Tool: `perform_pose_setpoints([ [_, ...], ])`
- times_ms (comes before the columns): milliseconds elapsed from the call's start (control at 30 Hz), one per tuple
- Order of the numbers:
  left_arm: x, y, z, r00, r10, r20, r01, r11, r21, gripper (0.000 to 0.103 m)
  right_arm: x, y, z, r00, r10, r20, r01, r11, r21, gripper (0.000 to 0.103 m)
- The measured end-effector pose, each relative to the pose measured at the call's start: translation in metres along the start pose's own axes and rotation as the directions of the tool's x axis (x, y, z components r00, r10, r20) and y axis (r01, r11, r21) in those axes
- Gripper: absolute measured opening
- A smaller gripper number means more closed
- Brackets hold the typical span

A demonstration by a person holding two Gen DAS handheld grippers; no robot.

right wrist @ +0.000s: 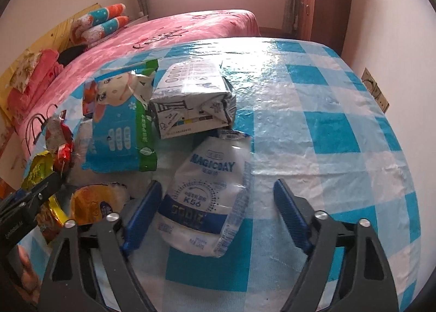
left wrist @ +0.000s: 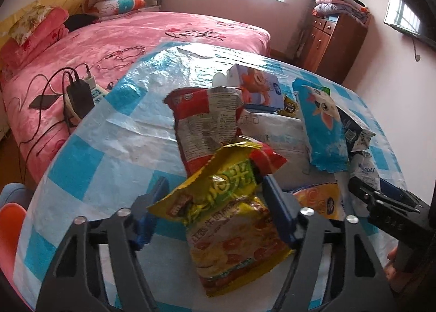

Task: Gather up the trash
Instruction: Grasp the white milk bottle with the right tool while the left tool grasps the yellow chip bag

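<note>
A yellow snack bag [left wrist: 231, 227] lies between the fingers of my open left gripper [left wrist: 215, 194], on a table with a blue and white check cloth [left wrist: 109, 143]. A red snack bag [left wrist: 207, 123] stands crumpled just behind it. My right gripper [right wrist: 215, 197] is open around a white MAGICDAY packet [right wrist: 209, 197] lying flat on the cloth. A blue tissue pack [right wrist: 122, 126] and a folded grey parcel bag [right wrist: 190, 102] lie beyond it. An orange wrapper [right wrist: 95, 203] lies left of the right gripper. The left gripper shows at the right wrist view's left edge [right wrist: 35, 192].
A tissue box with a cartoon print [left wrist: 259, 85] stands at the table's far side. A pink bed [left wrist: 136, 39] with pillows, a phone and chargers [left wrist: 79, 91] runs along the left. A brown cabinet [left wrist: 335, 39] stands by the far wall. A wall socket [right wrist: 373, 88] is at the right.
</note>
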State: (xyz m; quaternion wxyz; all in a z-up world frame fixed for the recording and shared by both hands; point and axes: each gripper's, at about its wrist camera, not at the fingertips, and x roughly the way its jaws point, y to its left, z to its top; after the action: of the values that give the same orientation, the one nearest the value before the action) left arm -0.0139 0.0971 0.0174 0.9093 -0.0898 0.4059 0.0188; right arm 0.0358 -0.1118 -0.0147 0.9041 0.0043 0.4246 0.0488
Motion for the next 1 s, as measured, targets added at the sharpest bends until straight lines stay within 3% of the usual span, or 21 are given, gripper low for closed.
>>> perform_pose_setpoints([
  [167,-0.002,-0.007,-0.003,1.000,-0.007,0.009,0.006,1.000,0.029,0.056,-0.002,0.004,-0.001,1.000,-0.009,0.004,0.009,1.000,-0.021,0.059],
  [233,-0.004,-0.008,-0.005,1.000,-0.016,0.008,0.016,0.999,0.036,0.049,-0.003,0.005,-0.003,1.000,-0.025,0.007,0.025,0.999,-0.035,0.042],
  [367,-0.006,-0.006,-0.006,0.999,-0.038,0.002,0.038,0.999,0.022,0.044,-0.007,0.006,-0.007,1.000,-0.024,0.007,0.024,0.999,-0.046,0.038],
  [500,-0.009,-0.002,-0.007,0.999,-0.051,0.003,0.051,0.999,0.017,0.041,-0.011,0.006,-0.012,1.000,-0.020,0.008,0.020,0.998,-0.053,0.028],
  [1000,-0.035,0.010,-0.013,0.996,-0.078,0.044,0.077,0.997,0.009,0.039,-0.035,0.017,-0.030,0.998,0.024,0.055,-0.019,0.996,-0.084,0.022],
])
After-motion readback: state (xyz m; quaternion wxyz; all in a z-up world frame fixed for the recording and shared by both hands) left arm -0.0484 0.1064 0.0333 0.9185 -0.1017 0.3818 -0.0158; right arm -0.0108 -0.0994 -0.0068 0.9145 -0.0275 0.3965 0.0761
